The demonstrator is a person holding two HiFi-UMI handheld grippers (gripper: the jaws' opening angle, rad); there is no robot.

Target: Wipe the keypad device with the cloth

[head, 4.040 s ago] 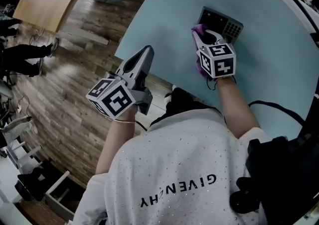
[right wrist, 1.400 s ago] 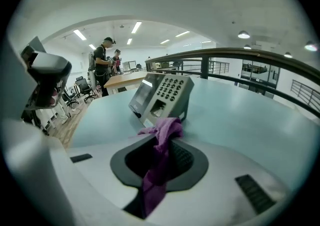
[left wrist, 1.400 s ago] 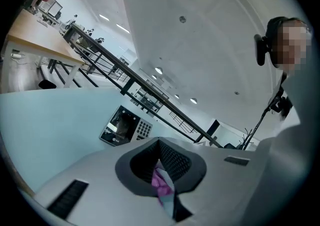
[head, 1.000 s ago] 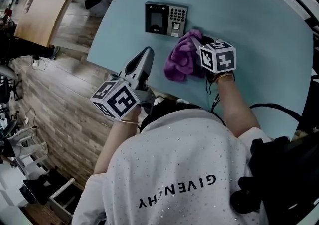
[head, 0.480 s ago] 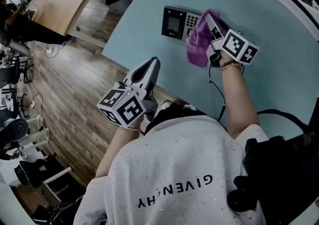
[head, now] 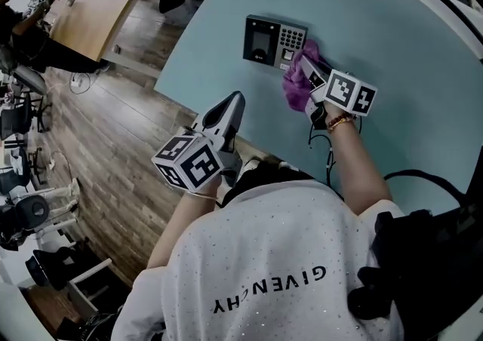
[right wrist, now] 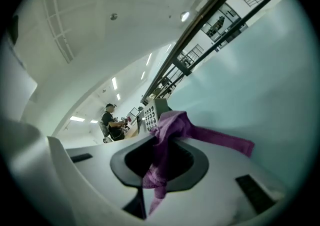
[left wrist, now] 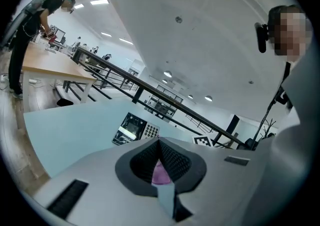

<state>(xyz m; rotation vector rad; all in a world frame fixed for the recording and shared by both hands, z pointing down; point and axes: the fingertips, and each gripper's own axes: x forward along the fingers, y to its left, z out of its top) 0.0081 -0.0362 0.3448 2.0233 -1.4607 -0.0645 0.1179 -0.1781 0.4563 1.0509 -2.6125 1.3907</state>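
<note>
Two claws. The R claw (head: 300,65) is pinching the cloth (head: 293,84) tight. In the right gripper view the cloth is bunched in the jaws w/ a loose tail out to one side. The L claw (head: 231,99) is pressed together and holds nothing. It hangs by the near edge of the table (head: 400,38), well apart from the keypad (head: 273,39).

The cloth looks soft, light and floppy, so it prob. won't slip. Best held in a bunch, as now, w/ a pad of it past the tips so only cloth rubs.

The keypad lies flat on the table. The cloth sits at its key end and seems to touch it. The keypad looks hard and thin, maybe light, so a strong push could slide it. The screen and keys want a soft rub. The L claw could steady the far edge.

Nothing stands btw. cloth and keypad. A black cord (head: 315,134) lies by the right wrist and could snag. A wood desk (head: 98,0) is far off.
</note>
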